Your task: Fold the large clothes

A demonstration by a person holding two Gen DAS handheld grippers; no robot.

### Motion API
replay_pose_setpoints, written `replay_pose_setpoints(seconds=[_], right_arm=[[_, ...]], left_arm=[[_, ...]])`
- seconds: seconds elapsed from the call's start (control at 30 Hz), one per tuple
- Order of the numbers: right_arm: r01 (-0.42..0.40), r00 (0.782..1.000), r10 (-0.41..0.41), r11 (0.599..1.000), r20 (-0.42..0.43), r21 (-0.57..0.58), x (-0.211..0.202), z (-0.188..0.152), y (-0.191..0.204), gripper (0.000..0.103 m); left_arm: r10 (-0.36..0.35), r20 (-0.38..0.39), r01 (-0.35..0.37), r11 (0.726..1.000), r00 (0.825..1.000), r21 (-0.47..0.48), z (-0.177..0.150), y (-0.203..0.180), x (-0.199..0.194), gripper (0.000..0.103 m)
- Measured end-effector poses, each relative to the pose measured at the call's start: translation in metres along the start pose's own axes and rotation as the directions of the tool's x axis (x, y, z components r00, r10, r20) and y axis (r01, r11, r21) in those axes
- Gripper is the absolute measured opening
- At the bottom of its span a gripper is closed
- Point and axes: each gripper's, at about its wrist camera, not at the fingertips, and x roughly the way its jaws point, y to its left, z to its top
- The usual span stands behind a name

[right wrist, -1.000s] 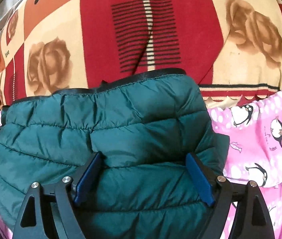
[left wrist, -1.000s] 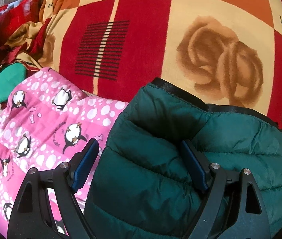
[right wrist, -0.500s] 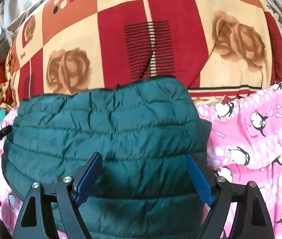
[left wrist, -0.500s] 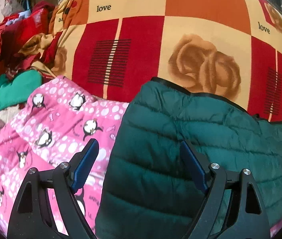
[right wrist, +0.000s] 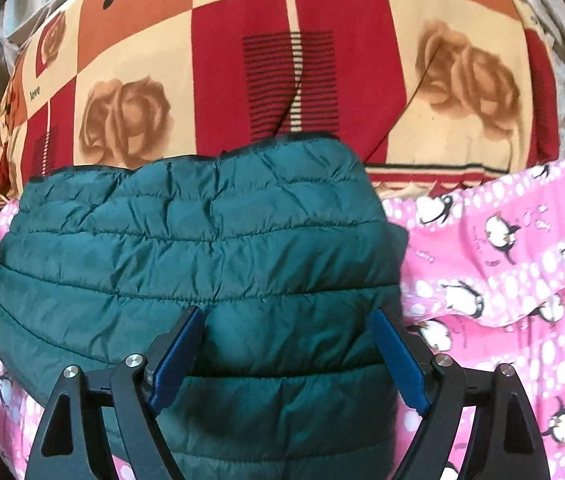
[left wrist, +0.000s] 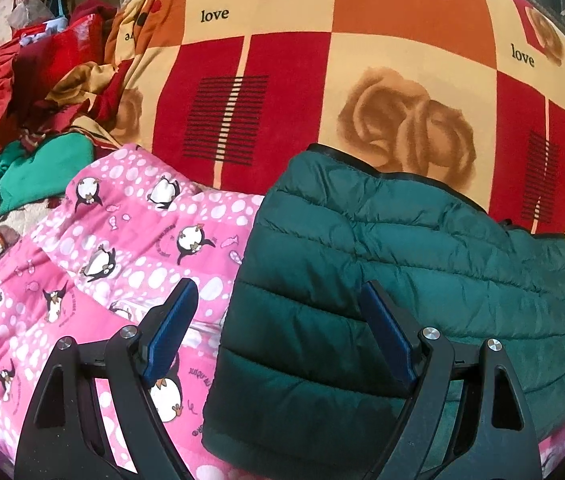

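A dark green quilted puffer jacket (left wrist: 402, 264) lies folded into a compact block on a pink penguin-print blanket (left wrist: 122, 248). It also shows in the right wrist view (right wrist: 202, 248). My left gripper (left wrist: 278, 304) is open above the jacket's left edge, its blue pads wide apart and holding nothing. My right gripper (right wrist: 288, 334) is open above the jacket's near right part, also empty. The jacket's near edge is hidden behind the gripper frames.
A red, orange and cream rose-print blanket (left wrist: 362, 80) covers the bed beyond the jacket. A heap of red and green clothes (left wrist: 30, 120) lies at the far left. The pink blanket (right wrist: 502, 272) spreads to the right of the jacket.
Both grippers have pulled back and up from the jacket, staying open. The jacket now looks smaller and lies released on the pink blanket.
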Motion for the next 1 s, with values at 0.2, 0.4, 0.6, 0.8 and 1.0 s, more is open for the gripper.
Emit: replay_pose_setpoints(seconds=[0.2, 0.4, 0.6, 0.8, 1.0], right_arm=[[0.029, 1.0, -0.029, 1.0, 0.011, -0.005, -0.009, 0.005, 0.001, 0.084], [0.077, 0.996, -0.075, 0.996, 0.047, -0.048, -0.021, 0.009, 0.009, 0.084], [0.061, 0.997, -0.06, 0.998, 0.047, -0.034, -0.021, 0.01, 0.008, 0.087], [0.052, 0.998, -0.051, 0.998, 0.026, -0.03, -0.009, 0.012, 0.003, 0.092], [0.058, 0.998, -0.058, 0.998, 0.002, -0.008, 0.007, 0.015, -0.008, 0.092]], left_arm=[[-0.005, -0.011, 0.005, 1.0, 1.0, -0.002, 0.0, -0.001, -0.003, 0.084], [-0.002, -0.013, 0.002, 1.0, 1.0, 0.003, -0.001, -0.005, -0.004, 0.084], [-0.001, -0.024, 0.002, 1.0, 1.0, 0.004, 0.0, -0.008, -0.001, 0.084], [-0.037, -0.066, 0.036, 0.999, 0.997, -0.013, 0.002, -0.004, 0.011, 0.084], [-0.176, -0.106, 0.165, 0.98, 0.979, -0.11, 0.004, 0.012, 0.027, 0.084]])
